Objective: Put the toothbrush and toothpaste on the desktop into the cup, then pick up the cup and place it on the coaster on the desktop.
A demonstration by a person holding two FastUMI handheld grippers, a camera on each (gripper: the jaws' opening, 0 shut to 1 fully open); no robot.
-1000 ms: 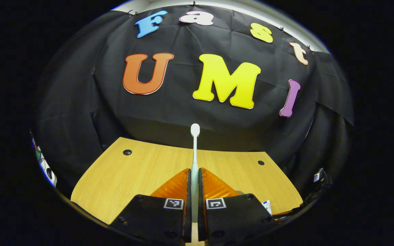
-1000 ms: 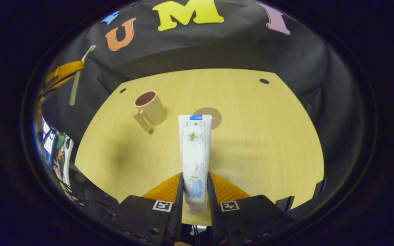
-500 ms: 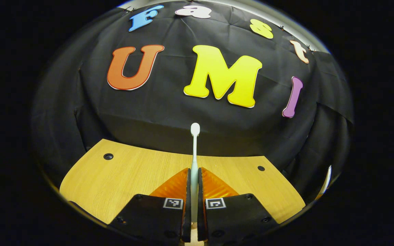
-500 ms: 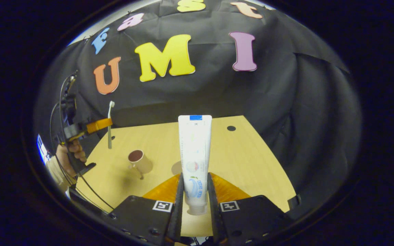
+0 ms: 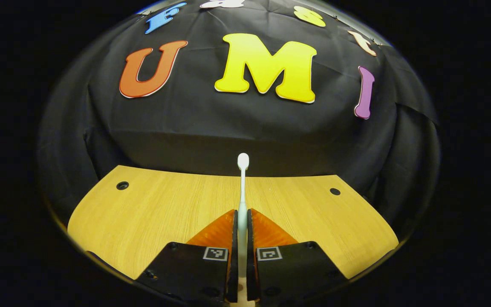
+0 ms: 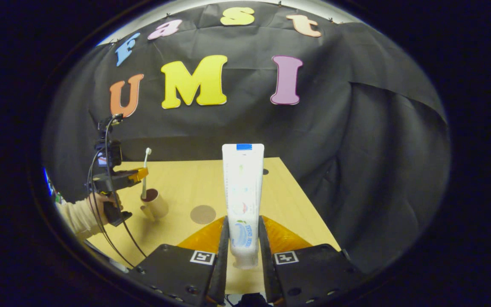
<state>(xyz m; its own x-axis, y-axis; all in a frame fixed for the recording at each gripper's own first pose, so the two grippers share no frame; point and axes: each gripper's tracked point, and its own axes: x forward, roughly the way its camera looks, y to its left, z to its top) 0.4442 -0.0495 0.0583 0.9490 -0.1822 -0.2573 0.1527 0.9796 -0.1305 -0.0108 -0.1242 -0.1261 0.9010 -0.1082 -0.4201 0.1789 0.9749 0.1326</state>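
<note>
My left gripper [image 5: 241, 217] is shut on a white toothbrush [image 5: 242, 183], which stands upright with its head up, above the wooden desktop [image 5: 164, 209]. In the right gripper view the left gripper [image 6: 140, 174] holds that toothbrush [image 6: 145, 172] with its lower end at the mouth of the beige cup [image 6: 156, 204], which has a handle toward the front. A round brown coaster [image 6: 203, 214] lies right of the cup. My right gripper [image 6: 243, 224] is shut on a white toothpaste tube [image 6: 243, 192], held upright, cap end down, above the desktop [image 6: 279, 200].
Small dark holes [image 5: 122, 185] [image 5: 334, 191] mark the desktop's far corners. A hand and light sleeve [image 6: 81, 213] hold the left gripper, with cables hanging from it. The black cloth wall stands close behind the desktop.
The left gripper has carried the toothbrush down to the cup's mouth. The right gripper has swung further right with the toothpaste, still raised.
</note>
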